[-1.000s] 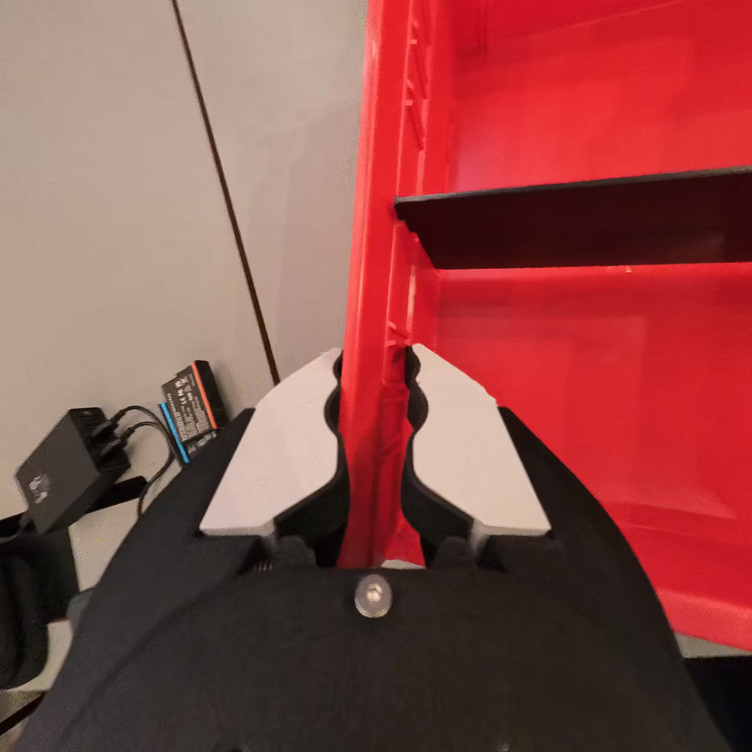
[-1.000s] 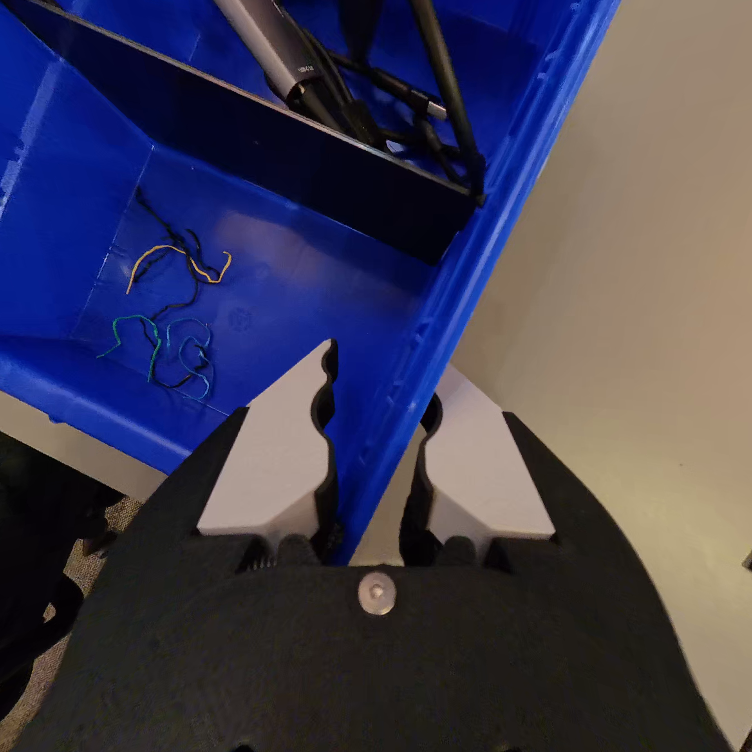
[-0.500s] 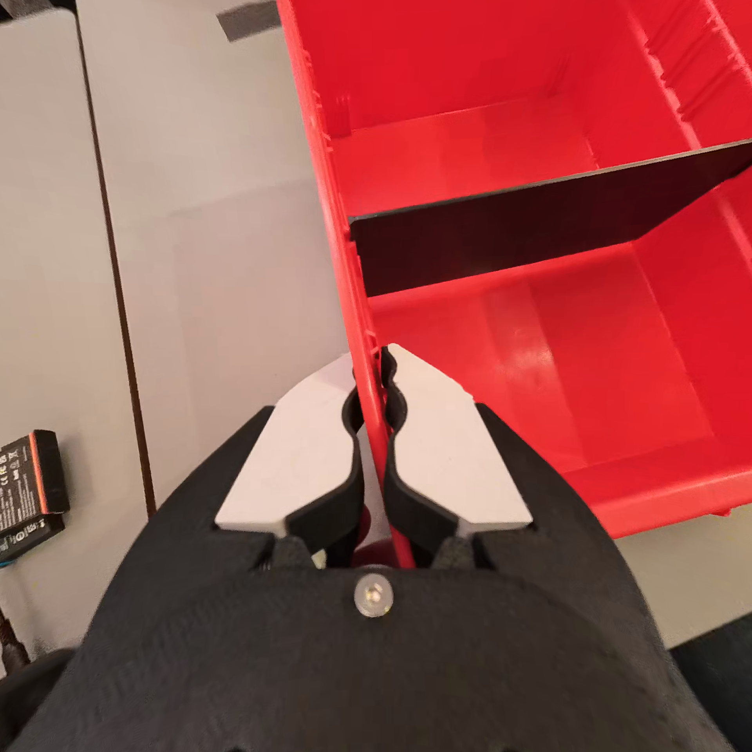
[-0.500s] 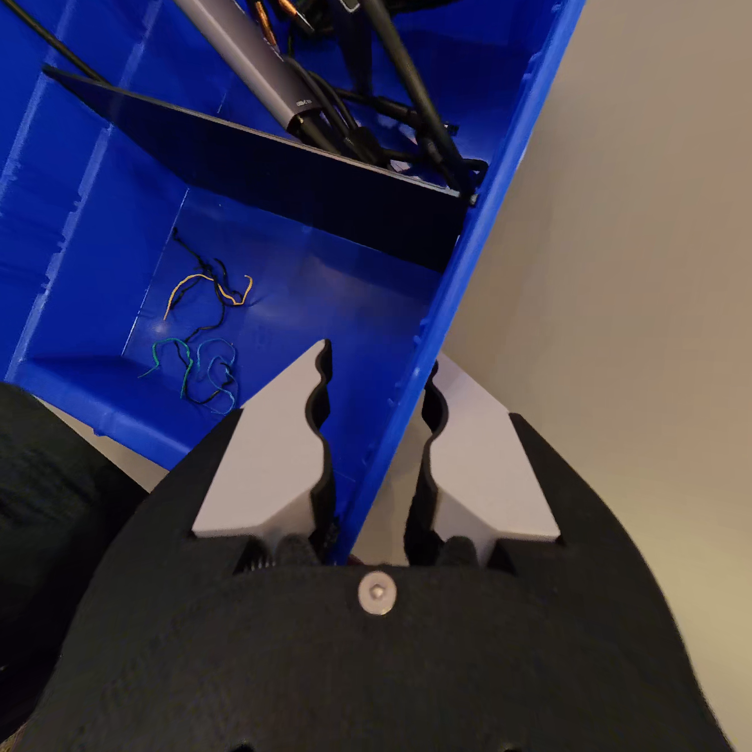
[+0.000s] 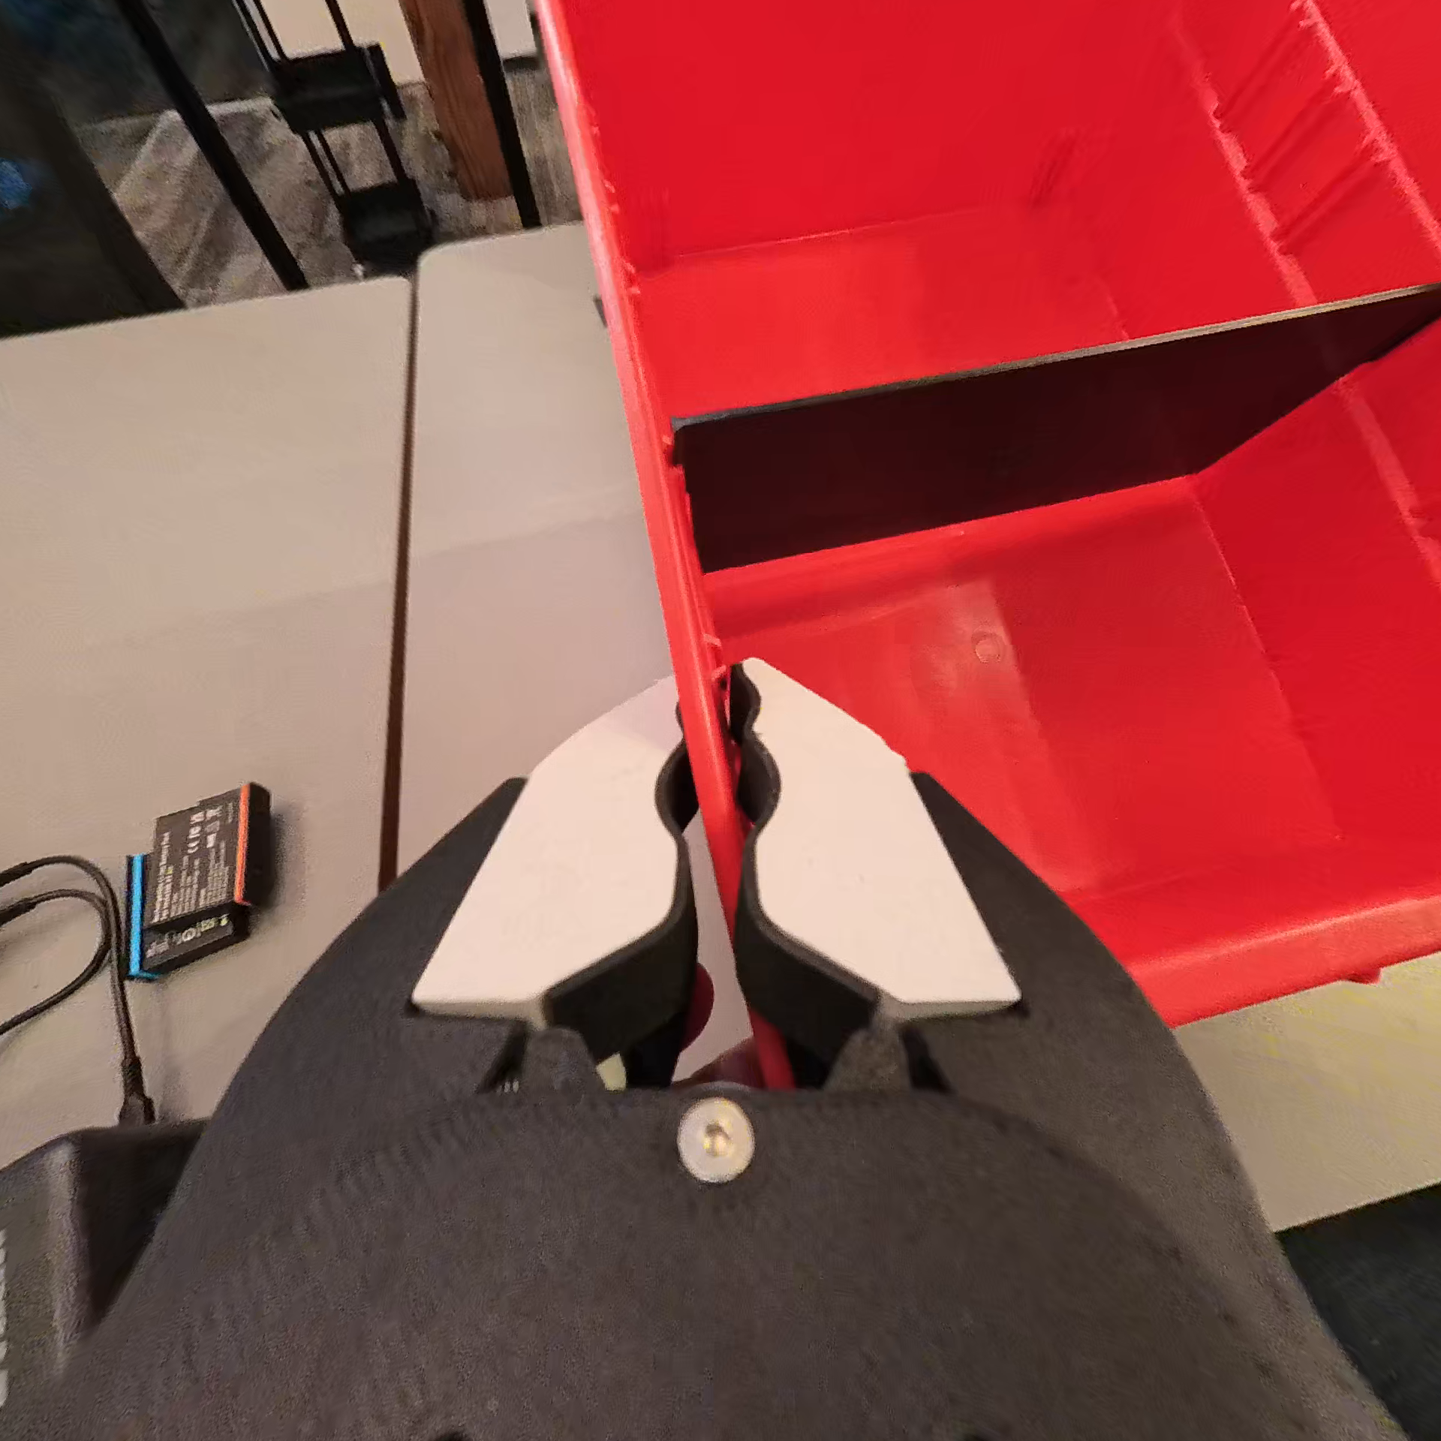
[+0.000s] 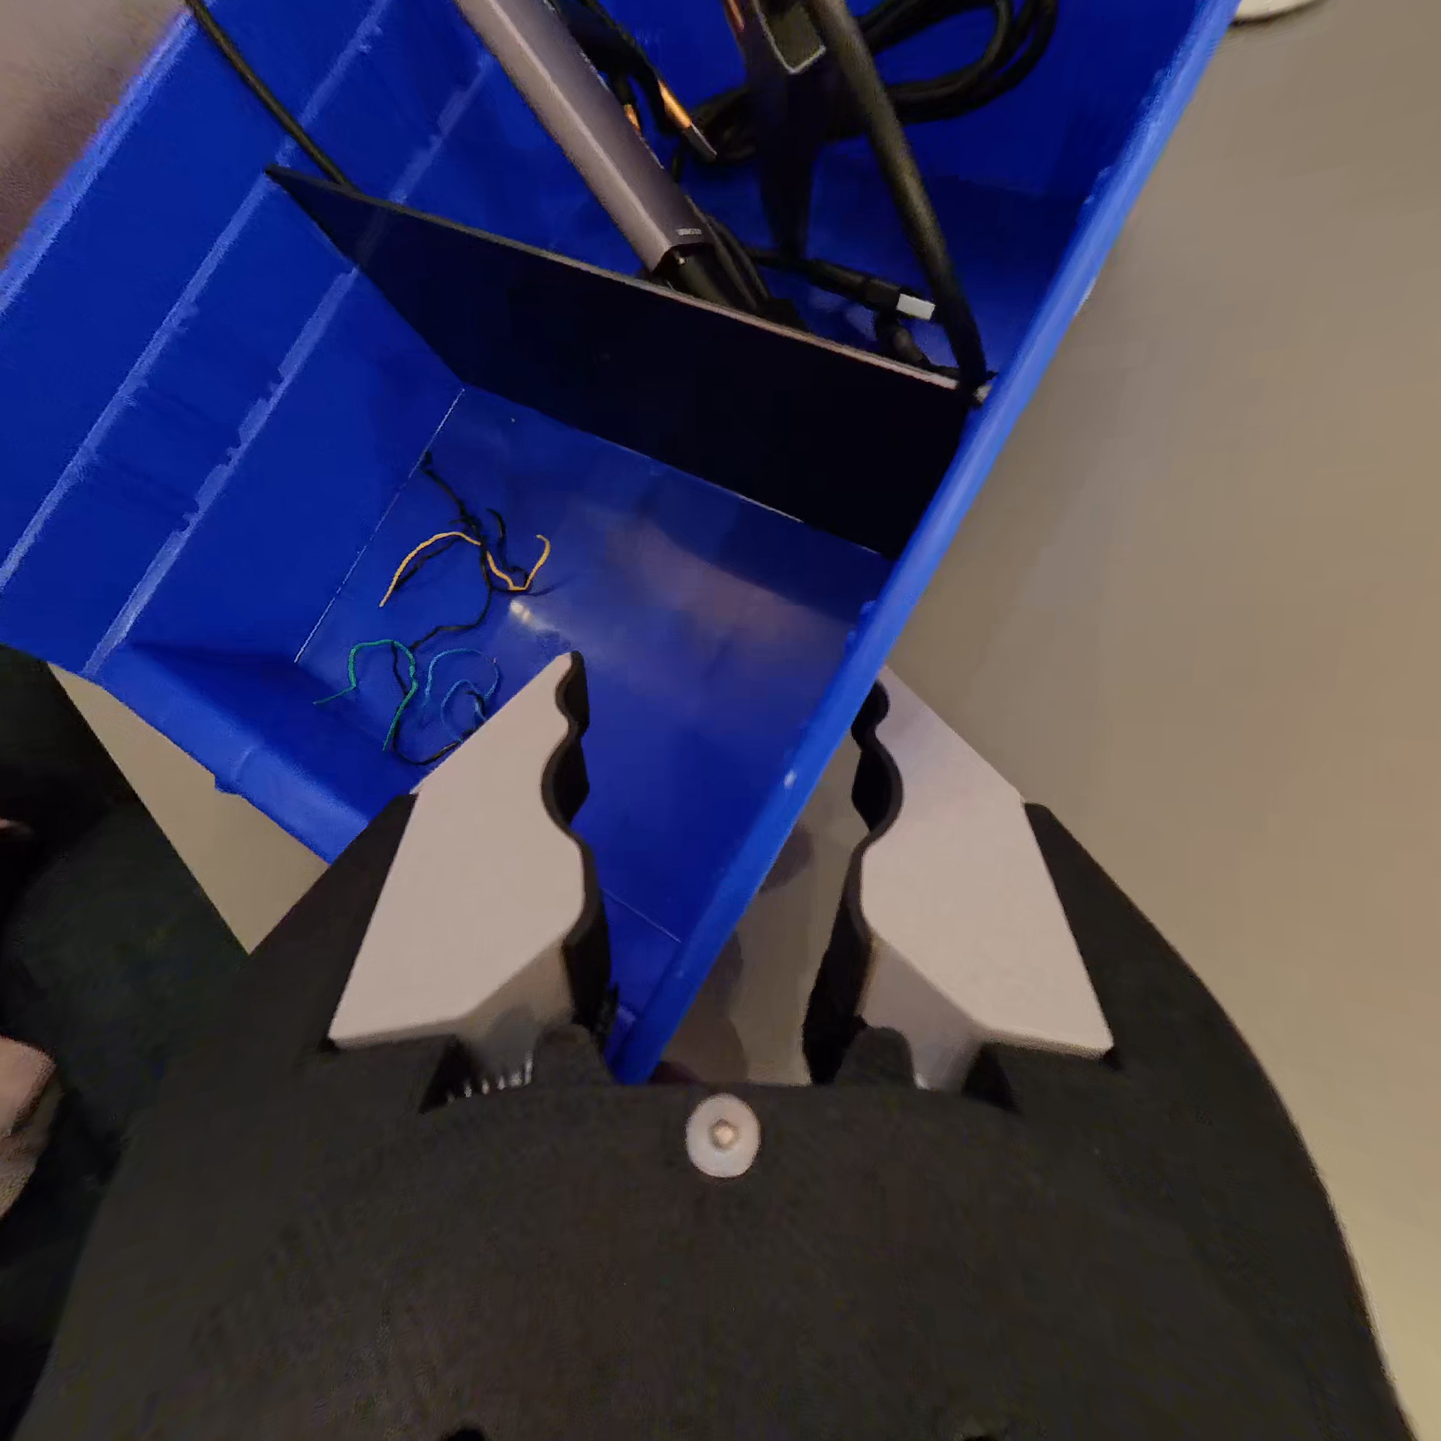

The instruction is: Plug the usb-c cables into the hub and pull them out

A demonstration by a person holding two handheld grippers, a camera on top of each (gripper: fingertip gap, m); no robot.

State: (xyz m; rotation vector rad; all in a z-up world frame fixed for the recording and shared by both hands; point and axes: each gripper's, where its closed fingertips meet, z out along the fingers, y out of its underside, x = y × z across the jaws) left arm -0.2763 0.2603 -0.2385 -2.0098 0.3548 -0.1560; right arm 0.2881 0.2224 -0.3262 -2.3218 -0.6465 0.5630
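Observation:
A grey hub (image 6: 593, 132) lies in the far compartment of a blue bin (image 6: 234, 390) among black cables (image 6: 897, 156). One metal plug end (image 6: 912, 306) shows behind the dark divider (image 6: 663, 366). My right gripper (image 6: 725, 678) is open and straddles the blue bin's right wall. One finger is inside the near compartment and the other is outside it. My left gripper (image 5: 713, 694) is shut on the left wall of a red bin (image 5: 1092, 780). Both of its compartments, either side of a black divider (image 5: 975, 460), are bare.
Thin coloured thread scraps (image 6: 452, 624) lie in the blue bin's near compartment. On the grey table left of the red bin lie two small batteries (image 5: 195, 881), a black charger box (image 5: 47, 1216) and thin black leads (image 5: 101, 936). A seam (image 5: 398, 546) splits the table; the floor and black frames show beyond. Left tips to right tips: about 60 cm.
My right gripper's jaws have opened wider around the blue bin's wall. The left wrist view has tilted and pulled back, so the red bin's far end and the floor beyond now show.

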